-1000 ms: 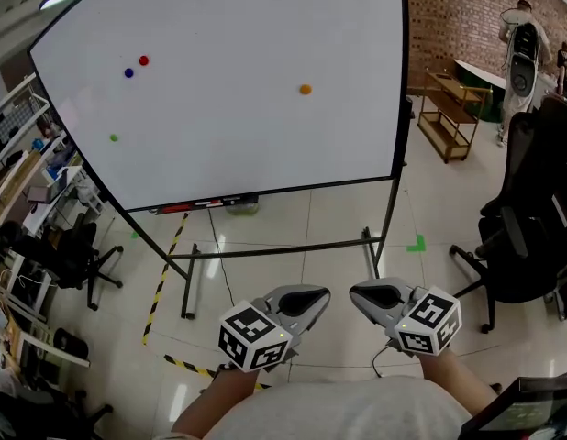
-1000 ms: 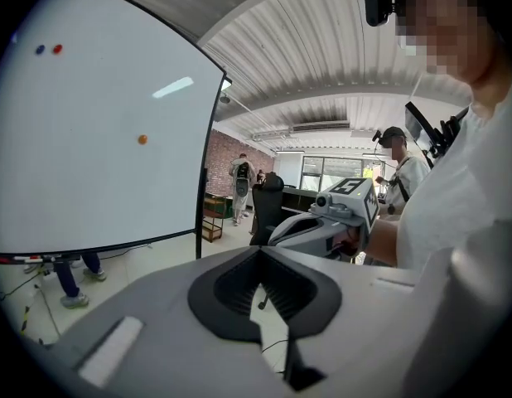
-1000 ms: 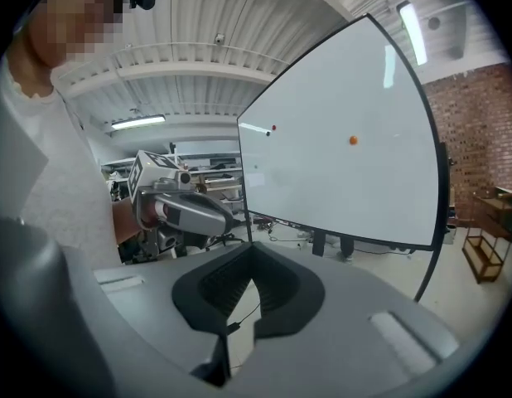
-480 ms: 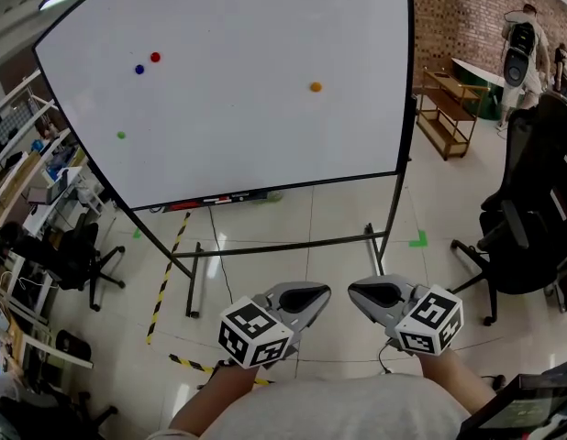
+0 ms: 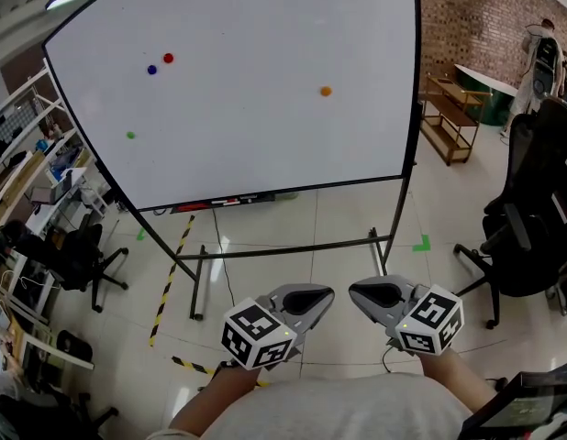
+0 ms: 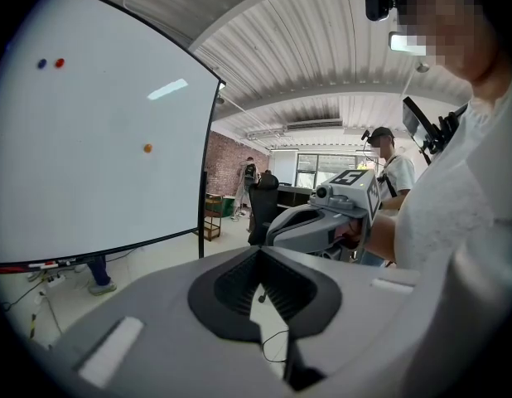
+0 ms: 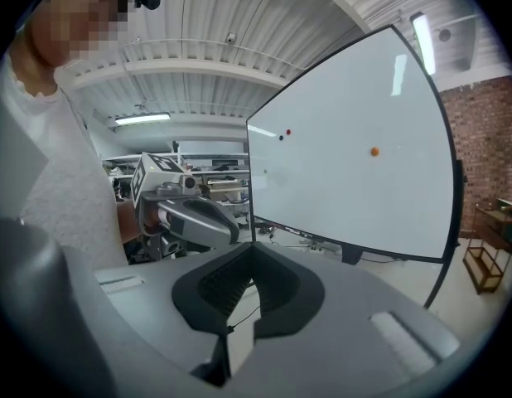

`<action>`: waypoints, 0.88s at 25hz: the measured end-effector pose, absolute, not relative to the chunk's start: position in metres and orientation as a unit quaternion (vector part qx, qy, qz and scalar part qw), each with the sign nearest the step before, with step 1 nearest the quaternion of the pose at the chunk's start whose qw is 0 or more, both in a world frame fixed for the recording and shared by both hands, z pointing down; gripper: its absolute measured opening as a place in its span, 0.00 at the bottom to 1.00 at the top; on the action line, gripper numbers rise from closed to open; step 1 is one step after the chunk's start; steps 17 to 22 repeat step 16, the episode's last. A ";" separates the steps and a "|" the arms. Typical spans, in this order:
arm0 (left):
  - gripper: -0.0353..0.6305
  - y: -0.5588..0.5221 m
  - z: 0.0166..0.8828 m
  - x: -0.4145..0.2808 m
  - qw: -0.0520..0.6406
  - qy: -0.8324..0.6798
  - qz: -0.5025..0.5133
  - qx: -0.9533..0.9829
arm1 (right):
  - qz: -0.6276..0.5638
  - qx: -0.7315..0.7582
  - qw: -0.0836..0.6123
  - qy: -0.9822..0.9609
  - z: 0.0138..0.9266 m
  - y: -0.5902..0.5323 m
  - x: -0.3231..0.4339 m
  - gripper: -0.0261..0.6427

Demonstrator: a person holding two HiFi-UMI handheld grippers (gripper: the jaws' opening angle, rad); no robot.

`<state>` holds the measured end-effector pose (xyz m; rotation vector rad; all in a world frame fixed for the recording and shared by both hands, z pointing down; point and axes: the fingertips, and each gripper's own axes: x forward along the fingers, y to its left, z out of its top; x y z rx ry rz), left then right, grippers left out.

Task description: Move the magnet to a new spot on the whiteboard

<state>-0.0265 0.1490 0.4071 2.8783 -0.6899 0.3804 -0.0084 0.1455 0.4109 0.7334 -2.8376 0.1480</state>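
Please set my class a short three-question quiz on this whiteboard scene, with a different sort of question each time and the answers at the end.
1. How many magnets are stuck to the whiteboard?
2. Where does the orange magnet sit relative to the others? A. left of them; B. right of them; C. directly below them.
3. True or false: the left gripper and the right gripper each grip a magnet.

Key
1. Four: the blue magnet, the red magnet, the green magnet and the orange magnet.
2. B.
3. False: both are shut and empty, held low, away from the board.
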 end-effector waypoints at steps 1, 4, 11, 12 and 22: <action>0.03 0.149 0.407 -0.028 0.078 -0.230 0.127 0.962 | 0.049 0.249 0.104 -0.962 0.411 0.146 -0.010 0.04; 0.03 0.151 0.407 -0.031 0.077 -0.228 0.126 0.962 | 0.047 0.252 0.105 -0.961 0.411 0.147 -0.013 0.04; 0.03 0.156 0.408 -0.037 0.075 -0.226 0.125 0.963 | 0.046 0.254 0.109 -0.960 0.414 0.151 -0.019 0.04; 0.03 0.157 0.408 -0.038 0.075 -0.226 0.125 0.963 | 0.046 0.254 0.109 -0.960 0.414 0.153 -0.020 0.04; 0.03 0.163 0.408 -0.041 0.074 -0.226 0.124 0.963 | 0.044 0.254 0.110 -0.960 0.414 0.158 -0.023 0.04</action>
